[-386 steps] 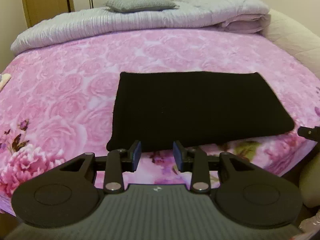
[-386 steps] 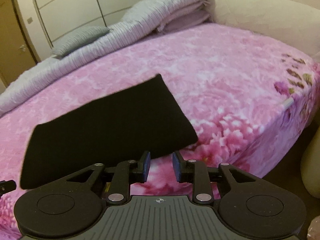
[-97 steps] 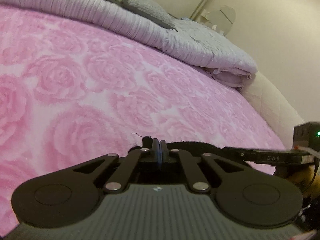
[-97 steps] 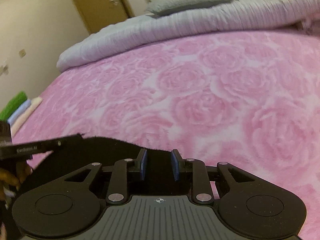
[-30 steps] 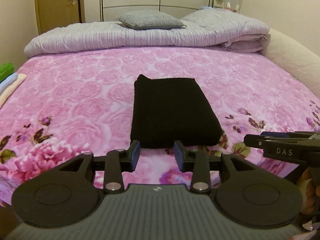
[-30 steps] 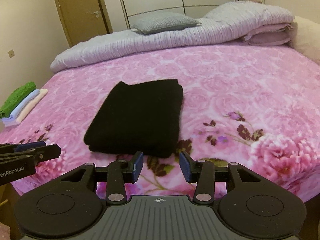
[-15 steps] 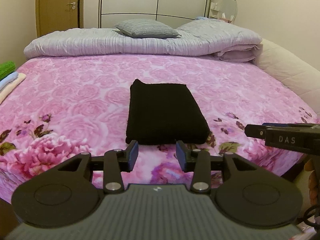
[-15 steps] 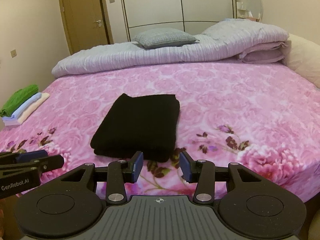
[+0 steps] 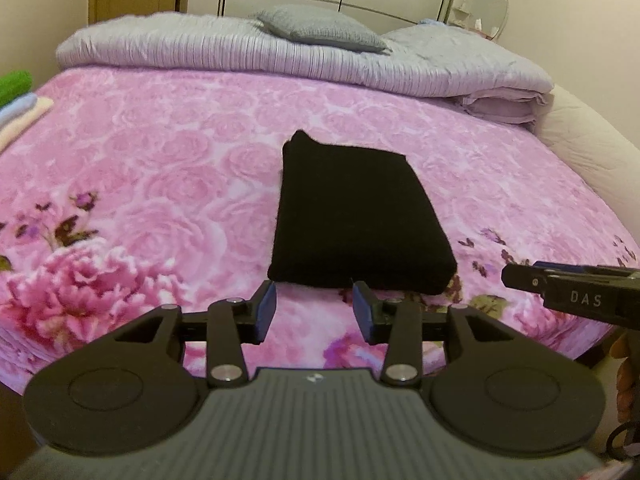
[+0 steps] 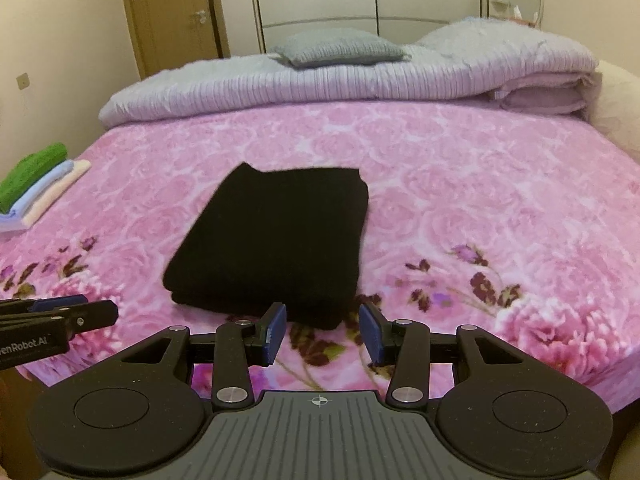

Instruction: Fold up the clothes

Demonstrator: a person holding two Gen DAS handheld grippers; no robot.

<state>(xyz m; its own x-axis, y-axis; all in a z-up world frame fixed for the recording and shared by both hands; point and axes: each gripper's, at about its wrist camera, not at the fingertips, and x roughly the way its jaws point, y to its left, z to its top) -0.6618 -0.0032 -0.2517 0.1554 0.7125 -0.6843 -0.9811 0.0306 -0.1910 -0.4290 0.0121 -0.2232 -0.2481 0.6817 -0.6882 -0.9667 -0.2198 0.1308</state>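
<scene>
A black garment lies folded into a thick rectangle on the pink rose-print bedspread, near the bed's front edge. My left gripper hovers just in front of the garment's near edge, open, with nothing between its blue pads. My right gripper is also open and empty, just short of the garment's near right corner. Each gripper shows at the edge of the other's view: the right one at right, the left one at left.
A folded grey-lilac quilt with a grey pillow lies across the far end of the bed. A stack of folded green, blue and cream cloths sits at the bed's left edge. Wardrobe doors and a wooden door stand behind.
Both views have drawn a little nearer to the bed and dipped; the garment looks larger and sits closer to the fingertips. The garment itself has not moved. Both grippers stay open.
</scene>
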